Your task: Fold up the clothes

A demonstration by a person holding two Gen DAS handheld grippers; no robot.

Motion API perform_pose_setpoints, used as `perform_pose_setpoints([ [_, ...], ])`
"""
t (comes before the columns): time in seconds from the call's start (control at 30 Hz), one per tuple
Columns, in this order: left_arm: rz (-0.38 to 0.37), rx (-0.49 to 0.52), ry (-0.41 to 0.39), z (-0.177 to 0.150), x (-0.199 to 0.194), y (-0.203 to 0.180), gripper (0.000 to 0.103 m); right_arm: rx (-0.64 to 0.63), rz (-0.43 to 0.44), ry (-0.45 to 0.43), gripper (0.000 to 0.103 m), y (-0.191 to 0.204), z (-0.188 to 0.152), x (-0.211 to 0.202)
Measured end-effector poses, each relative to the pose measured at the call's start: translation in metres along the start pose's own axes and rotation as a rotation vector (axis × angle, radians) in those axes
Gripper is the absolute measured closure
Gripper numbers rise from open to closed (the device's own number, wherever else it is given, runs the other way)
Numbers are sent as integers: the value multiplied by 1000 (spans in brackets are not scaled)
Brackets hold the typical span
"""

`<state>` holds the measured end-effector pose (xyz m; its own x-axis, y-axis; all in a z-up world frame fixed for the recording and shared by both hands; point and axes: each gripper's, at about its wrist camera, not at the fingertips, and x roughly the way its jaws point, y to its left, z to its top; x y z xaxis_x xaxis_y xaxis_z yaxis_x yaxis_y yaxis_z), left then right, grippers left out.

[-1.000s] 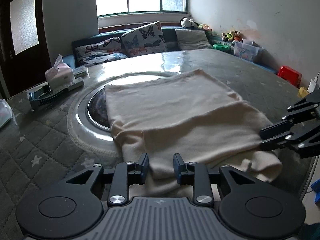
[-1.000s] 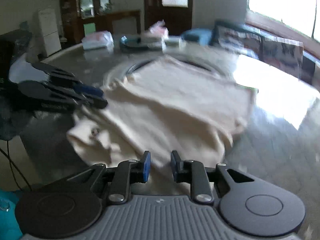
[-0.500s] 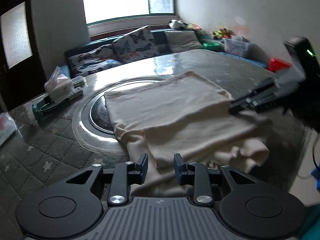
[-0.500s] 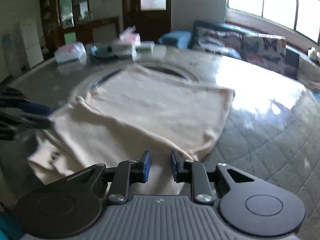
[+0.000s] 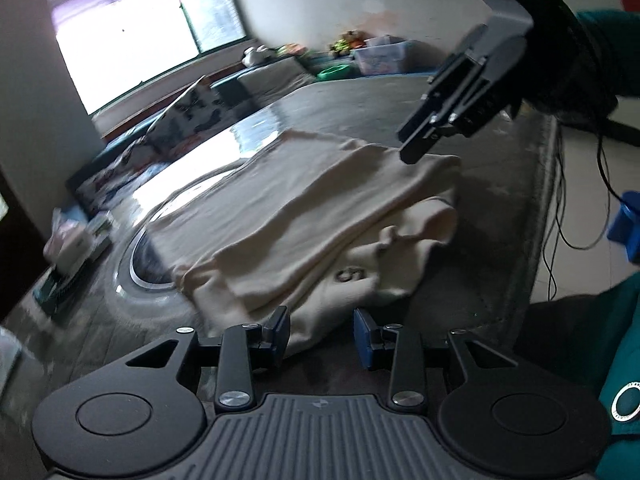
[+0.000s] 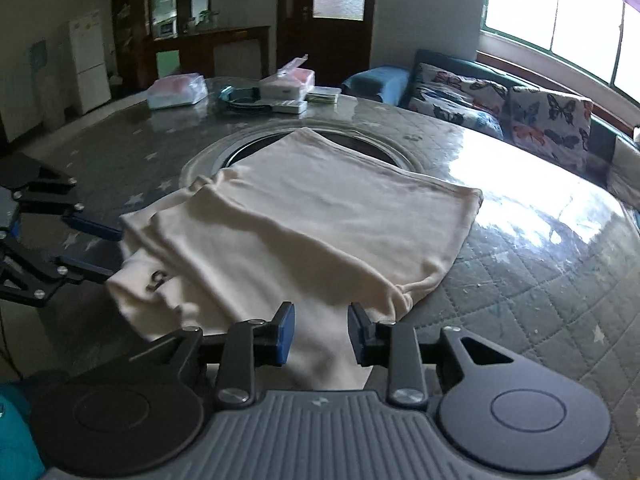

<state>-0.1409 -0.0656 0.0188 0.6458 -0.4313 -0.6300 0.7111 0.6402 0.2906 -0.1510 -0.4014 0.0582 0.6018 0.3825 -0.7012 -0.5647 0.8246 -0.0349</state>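
A cream garment point(image 5: 320, 208) lies folded on the round quilted table point(image 5: 500, 208), with a small dark mark near its collar end. My left gripper point(image 5: 322, 332) is open at the garment's near corner, nothing between its pads. In the right wrist view the garment point(image 6: 320, 232) reaches down to my right gripper point(image 6: 320, 334), which is open, with a strip of cloth lying in the gap. The left gripper point(image 6: 110, 255) shows at the left, its fingers either side of the collar edge. The right gripper point(image 5: 416, 142) hovers above the garment's far right corner.
A glass-ringed round inset point(image 6: 360, 140) lies under the garment's far end. Packets point(image 6: 176, 90) and a tissue box point(image 6: 286, 80) sit at the table's far side. A sofa with butterfly cushions point(image 6: 548, 120) runs along the window. A person's teal sleeve point(image 5: 616, 360) and a cable hang beside the table edge.
The right gripper has swung round to the garment's side edge, nearer the cloth. The left gripper has tilted and shifted to the collar corner. The garment lies as before.
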Motion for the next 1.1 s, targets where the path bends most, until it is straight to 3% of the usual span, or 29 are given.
perform_pose_setpoints([
  [0.2,-8,35,-26,2,7,-8,67,-54,3,10,71,12,-5,-16],
  [0.27,-9,30,-37,2,9,-7,83,-81,12,15,71,17,-8,-19],
  [0.33,-14,-6,-45,4,9,-2,92,-111,22,21,69,22,-11,-21],
  [0.43,-16,-79,-68,12,8,11,94,-156,38,30,58,30,-16,-25],
  [0.53,-11,-153,-94,21,8,26,95,-201,55,38,55,38,-20,-28],
  [0.7,-19,-224,-101,30,17,42,95,-281,35,14,53,52,-24,-20],
  [0.9,-24,-264,-92,32,28,49,95,-240,40,-31,53,51,-15,0],
  [1.0,-21,-279,-85,30,28,50,91,-220,64,-24,60,49,-9,12],
  [1.1,-8,-265,-83,23,23,48,87,-164,75,3,78,45,-1,20],
])
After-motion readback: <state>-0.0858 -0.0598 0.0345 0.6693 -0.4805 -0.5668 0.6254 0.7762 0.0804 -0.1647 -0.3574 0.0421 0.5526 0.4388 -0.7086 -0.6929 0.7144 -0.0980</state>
